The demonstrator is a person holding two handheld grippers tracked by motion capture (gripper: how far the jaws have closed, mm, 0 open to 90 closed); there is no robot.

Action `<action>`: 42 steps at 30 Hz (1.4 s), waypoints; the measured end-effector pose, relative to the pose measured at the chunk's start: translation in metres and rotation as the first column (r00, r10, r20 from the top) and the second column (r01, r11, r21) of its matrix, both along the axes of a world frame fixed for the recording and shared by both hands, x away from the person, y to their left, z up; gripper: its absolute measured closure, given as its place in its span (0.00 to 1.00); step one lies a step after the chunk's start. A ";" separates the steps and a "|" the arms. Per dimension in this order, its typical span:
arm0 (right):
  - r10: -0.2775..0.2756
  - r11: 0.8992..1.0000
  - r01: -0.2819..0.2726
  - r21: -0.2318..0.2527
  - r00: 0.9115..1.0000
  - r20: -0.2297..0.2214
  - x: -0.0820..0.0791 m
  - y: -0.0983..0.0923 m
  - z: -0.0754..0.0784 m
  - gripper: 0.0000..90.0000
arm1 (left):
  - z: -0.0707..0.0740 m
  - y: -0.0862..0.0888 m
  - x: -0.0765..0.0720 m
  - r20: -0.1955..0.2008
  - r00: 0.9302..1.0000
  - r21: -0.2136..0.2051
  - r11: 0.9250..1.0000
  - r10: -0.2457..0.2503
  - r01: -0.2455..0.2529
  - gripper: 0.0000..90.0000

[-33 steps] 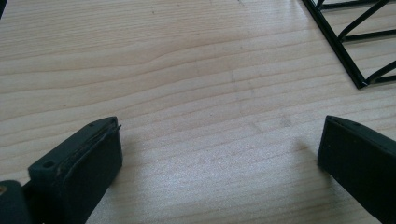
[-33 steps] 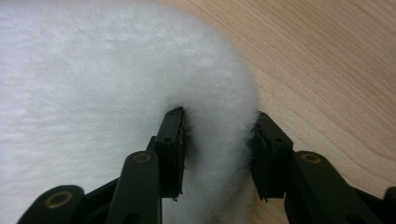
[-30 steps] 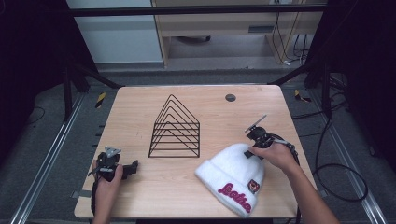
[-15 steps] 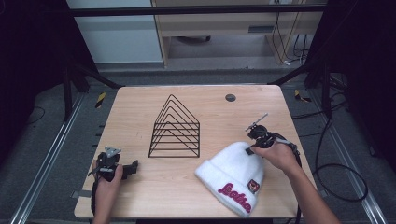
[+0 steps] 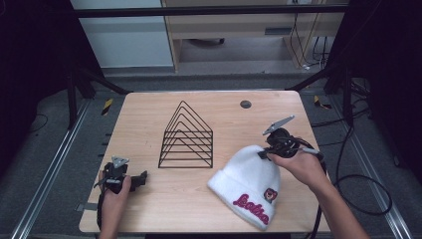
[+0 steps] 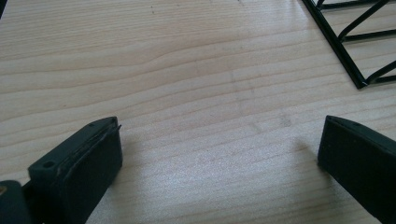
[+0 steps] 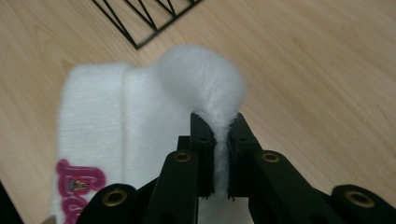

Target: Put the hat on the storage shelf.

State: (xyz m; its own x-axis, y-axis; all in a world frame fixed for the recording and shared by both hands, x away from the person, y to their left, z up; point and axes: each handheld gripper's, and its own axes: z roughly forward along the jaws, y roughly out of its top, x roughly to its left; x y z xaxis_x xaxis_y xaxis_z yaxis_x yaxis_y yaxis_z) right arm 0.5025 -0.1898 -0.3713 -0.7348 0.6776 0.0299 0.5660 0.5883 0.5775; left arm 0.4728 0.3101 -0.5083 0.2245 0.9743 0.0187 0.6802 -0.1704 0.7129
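Note:
A white knit hat (image 5: pixel 247 183) with pink lettering on its cuff lies at the front right of the wooden table (image 5: pixel 144 117). My right gripper (image 5: pixel 263 153) is shut on the hat's crown; in the right gripper view the white fabric (image 7: pixel 201 79) is pinched between the two black jaws of the gripper (image 7: pixel 220 122) and bulges above them. My left gripper (image 5: pixel 142 178) rests at the front left of the table, open, its black pads (image 6: pixel 95 154) wide apart over bare wood. A black wire rack (image 5: pixel 186 137) stands in the middle.
A small dark round disc (image 5: pixel 245 104) lies near the table's far right edge. A corner of the wire rack (image 6: pixel 355 56) reaches into the top right of the left gripper view. Cables (image 5: pixel 358 189) trail off the table's right side onto the floor.
The right gripper has shifted slightly, still pinching the hat's crown. The left gripper has stayed put.

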 end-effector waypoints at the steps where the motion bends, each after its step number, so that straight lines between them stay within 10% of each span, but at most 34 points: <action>1: 0.008 1.000 -0.008 0.006 1.000 0.014 -0.003 0.002 0.006 0.94 | 0.000 0.000 0.000 0.000 1.000 0.000 1.000 0.000 0.000 0.00; 11: 0.105 0.990 -0.116 0.077 0.985 0.140 -0.026 0.021 0.065 0.94 | 0.000 0.000 0.000 0.000 1.000 0.000 1.000 0.000 0.000 0.00; 24: 0.087 0.986 -0.119 0.116 0.965 0.247 -0.025 0.016 0.116 0.94 | 0.000 0.000 0.000 0.000 1.000 0.000 1.000 0.000 0.000 0.00; 42: 0.091 0.971 -0.159 0.176 0.934 0.345 -0.031 0.027 0.158 0.94 | 0.000 0.000 0.000 0.000 1.000 0.000 1.000 0.000 0.000 0.00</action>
